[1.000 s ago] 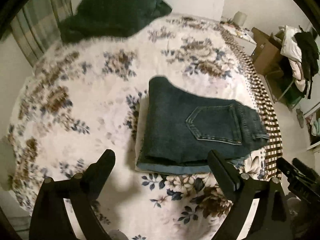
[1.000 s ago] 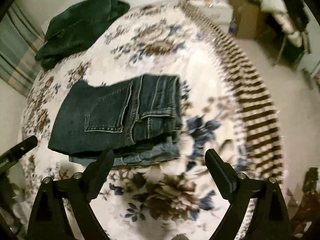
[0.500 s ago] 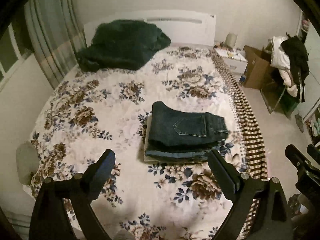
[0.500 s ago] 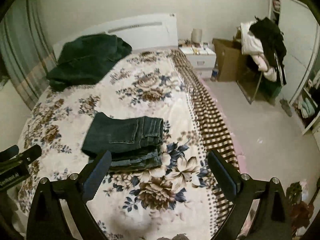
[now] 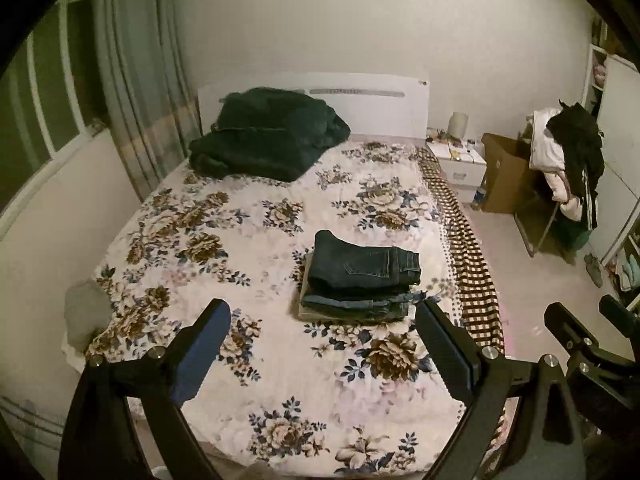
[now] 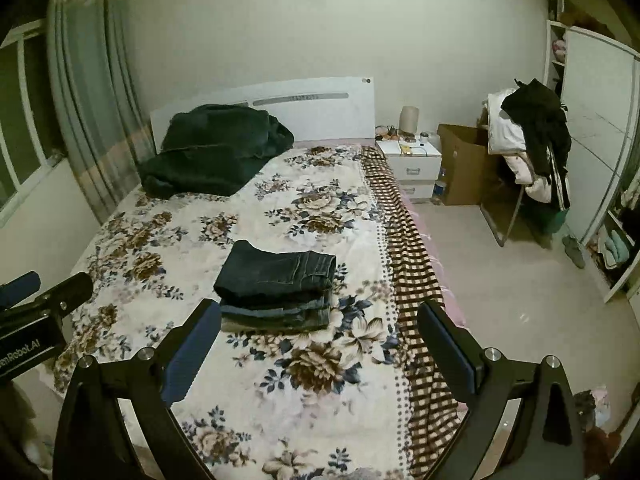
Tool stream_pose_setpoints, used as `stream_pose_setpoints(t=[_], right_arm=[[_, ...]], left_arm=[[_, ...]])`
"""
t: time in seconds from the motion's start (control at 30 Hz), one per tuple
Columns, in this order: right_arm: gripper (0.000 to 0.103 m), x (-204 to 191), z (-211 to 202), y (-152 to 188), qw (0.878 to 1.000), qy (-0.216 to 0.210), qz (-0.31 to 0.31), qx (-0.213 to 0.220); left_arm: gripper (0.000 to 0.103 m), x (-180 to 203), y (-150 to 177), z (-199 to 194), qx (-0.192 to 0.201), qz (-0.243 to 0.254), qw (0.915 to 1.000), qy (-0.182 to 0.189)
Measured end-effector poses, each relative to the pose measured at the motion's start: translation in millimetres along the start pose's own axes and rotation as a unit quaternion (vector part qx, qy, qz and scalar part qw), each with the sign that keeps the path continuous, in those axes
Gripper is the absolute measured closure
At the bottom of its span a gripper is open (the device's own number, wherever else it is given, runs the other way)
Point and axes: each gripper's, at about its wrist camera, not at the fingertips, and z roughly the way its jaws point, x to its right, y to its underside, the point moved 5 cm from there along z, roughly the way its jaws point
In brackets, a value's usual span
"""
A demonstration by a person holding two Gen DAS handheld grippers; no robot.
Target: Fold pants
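Observation:
A folded pair of dark blue jeans (image 5: 362,268) lies on top of a small stack of folded pants (image 5: 356,304) on the floral bedspread (image 5: 240,264). The same jeans (image 6: 276,274) show in the right wrist view. My left gripper (image 5: 322,322) is open and empty, held well back from the stack above the foot of the bed. My right gripper (image 6: 320,324) is open and empty, also well back from the stack. The right gripper's side shows at the right edge of the left wrist view (image 5: 580,340).
A dark green blanket (image 5: 268,136) is heaped by the white headboard (image 5: 372,104). A checkered sheet (image 6: 416,280) hangs off the bed's right side. A nightstand (image 6: 410,160), cardboard box (image 6: 464,164) and clothes-laden chair (image 6: 528,148) stand right of the bed. Curtains (image 5: 140,92) hang at left.
Both grippers have pulled back and up from the stack of jeans, which now looks much smaller. Both stay open and empty. The jeans have not moved.

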Motion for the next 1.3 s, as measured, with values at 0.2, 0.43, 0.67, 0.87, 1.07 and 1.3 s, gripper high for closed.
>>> stream_pose_setpoints(t=[0.2,0.43,0.67,0.87,1.07,1.3], right_arm=[[0.002,1,-60,4,1.000,0.012,-0.010,0.027],[0.002,-9,-92,4,0.999,0.013,-0.015,0.027],[0.002,-23,-104,-1,0.999,0.021,-0.021,0.032],[0.002,-26,-105,0,0.999,0.025,-0.015,0.031],[0.002,-28,-105,1,0.999,0.027,-0.015,0.030],[0.002,-30,-104,10,0.999,0.027,-0.023,0.015]], left_arm=[[0.001,-5,9,-37,0.018,-0.007,0.9998,-0.007],[0.000,-11,11,-57,0.028,-0.003,0.9996,-0.007],[0.000,-14,18,-63,0.024,0.009,0.9996,-0.008],[0.000,-19,21,-65,0.028,0.007,0.9995,-0.010],[0.000,-22,23,-69,0.025,0.005,0.9996,-0.008],[0.000,-24,23,-72,0.024,0.003,0.9997,-0.008]])
